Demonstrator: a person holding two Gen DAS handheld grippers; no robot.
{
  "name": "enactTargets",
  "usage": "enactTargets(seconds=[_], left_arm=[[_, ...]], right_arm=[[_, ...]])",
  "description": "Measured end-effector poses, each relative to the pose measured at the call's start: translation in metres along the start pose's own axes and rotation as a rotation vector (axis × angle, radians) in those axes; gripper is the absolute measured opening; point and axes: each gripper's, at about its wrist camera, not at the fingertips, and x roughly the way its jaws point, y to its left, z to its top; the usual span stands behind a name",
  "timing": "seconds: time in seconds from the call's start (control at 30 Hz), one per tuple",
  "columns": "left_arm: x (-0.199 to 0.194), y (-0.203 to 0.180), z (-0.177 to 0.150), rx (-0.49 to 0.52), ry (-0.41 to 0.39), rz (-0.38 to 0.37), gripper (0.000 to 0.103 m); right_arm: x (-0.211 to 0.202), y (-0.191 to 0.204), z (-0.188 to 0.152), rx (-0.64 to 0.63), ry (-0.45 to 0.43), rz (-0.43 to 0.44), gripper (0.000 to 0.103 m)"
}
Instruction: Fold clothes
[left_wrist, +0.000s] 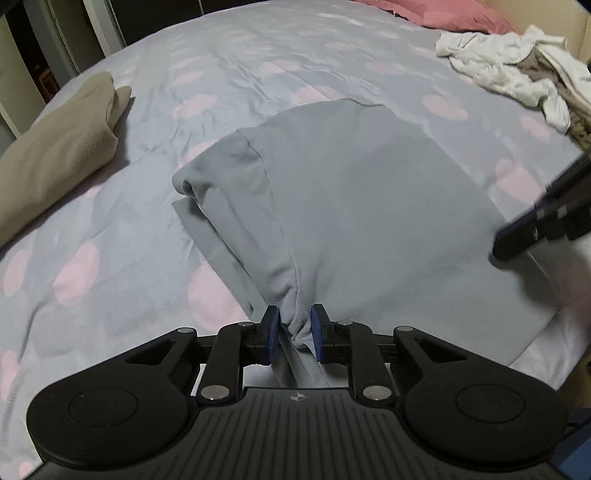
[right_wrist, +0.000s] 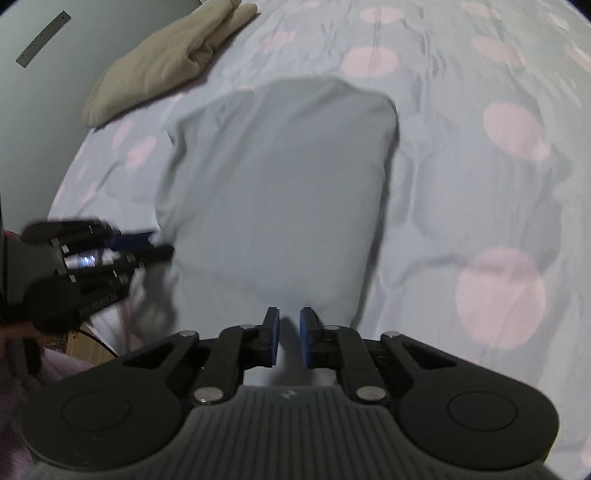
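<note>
A light grey garment (left_wrist: 351, 206) lies partly folded on the bed, its near edge lifted. My left gripper (left_wrist: 294, 334) is shut on a bunched near corner of it. My right gripper (right_wrist: 289, 339) is shut on the garment's other near edge (right_wrist: 288, 206), with fabric running between the blue pads. Each gripper shows in the other's view: the right one at the right edge (left_wrist: 546, 218), the left one at the left (right_wrist: 96, 254). The right wrist view is blurred.
A grey bedspread with pink spots (left_wrist: 110, 258) covers the bed. A folded beige garment (left_wrist: 59, 147) lies at the left, also seen in the right wrist view (right_wrist: 162, 62). A heap of white and brown clothes (left_wrist: 517, 70) lies at the far right. A pink pillow (left_wrist: 443, 13) lies at the back.
</note>
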Motion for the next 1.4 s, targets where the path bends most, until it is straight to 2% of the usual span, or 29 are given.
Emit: enactTargets(seconds=[0.07, 0.13, 0.23, 0.33, 0.4, 0.47, 0.53, 0.63, 0.9, 0.97, 1.0, 1.07, 1.2, 1.33, 1.4], left_arm=[[-0.002, 0.0, -0.002, 0.006, 0.006, 0.016, 0.017], [-0.005, 0.003, -0.007, 0.0, 0.017, 0.032, 0.017], [-0.01, 0.006, -0.013, -0.01, 0.033, 0.057, 0.017], [-0.017, 0.011, -0.019, -0.037, 0.039, 0.069, 0.017], [-0.029, 0.018, -0.023, -0.097, 0.017, 0.049, 0.017], [-0.042, 0.024, -0.027, -0.156, -0.01, 0.01, 0.018], [-0.052, 0.026, -0.031, -0.197, -0.031, -0.038, 0.025], [-0.06, 0.016, -0.037, -0.182, -0.024, -0.111, 0.03], [-0.036, -0.013, -0.049, -0.081, 0.068, -0.137, 0.032], [-0.033, -0.014, -0.05, -0.08, 0.082, -0.147, 0.028], [-0.032, -0.014, -0.051, -0.083, 0.089, -0.158, 0.02], [-0.031, -0.013, -0.051, -0.085, 0.097, -0.162, 0.018], [-0.039, -0.011, -0.049, -0.092, 0.068, -0.15, 0.003], [-0.054, -0.008, -0.047, -0.105, 0.018, -0.133, 0.001], [-0.063, -0.003, -0.047, -0.124, 0.003, -0.131, 0.001]], right_arm=[[0.01, -0.001, -0.011, -0.007, 0.013, -0.001, 0.013], [0.01, 0.002, -0.023, -0.053, -0.01, -0.006, 0.013], [0.004, 0.007, -0.03, -0.098, 0.016, -0.008, 0.013], [-0.002, 0.0, -0.037, -0.054, 0.052, 0.024, 0.014], [-0.009, -0.002, -0.04, -0.042, 0.048, 0.038, 0.015], [-0.017, 0.0, -0.045, -0.051, 0.018, 0.036, 0.02], [-0.027, 0.003, -0.052, -0.085, -0.02, 0.005, 0.022], [-0.034, 0.01, -0.067, -0.163, -0.053, -0.057, 0.022], [-0.026, 0.022, -0.105, -0.335, -0.063, -0.17, 0.022], [-0.023, 0.023, -0.109, -0.367, -0.075, -0.199, 0.022], [-0.022, 0.022, -0.109, -0.375, -0.082, -0.207, 0.022], [-0.022, 0.02, -0.106, -0.345, -0.093, -0.18, 0.022], [-0.019, 0.02, -0.101, -0.294, -0.105, -0.132, 0.022], [-0.015, 0.022, -0.1, -0.264, -0.117, -0.159, 0.008], [-0.02, 0.024, -0.101, -0.26, -0.129, -0.162, 0.008]])
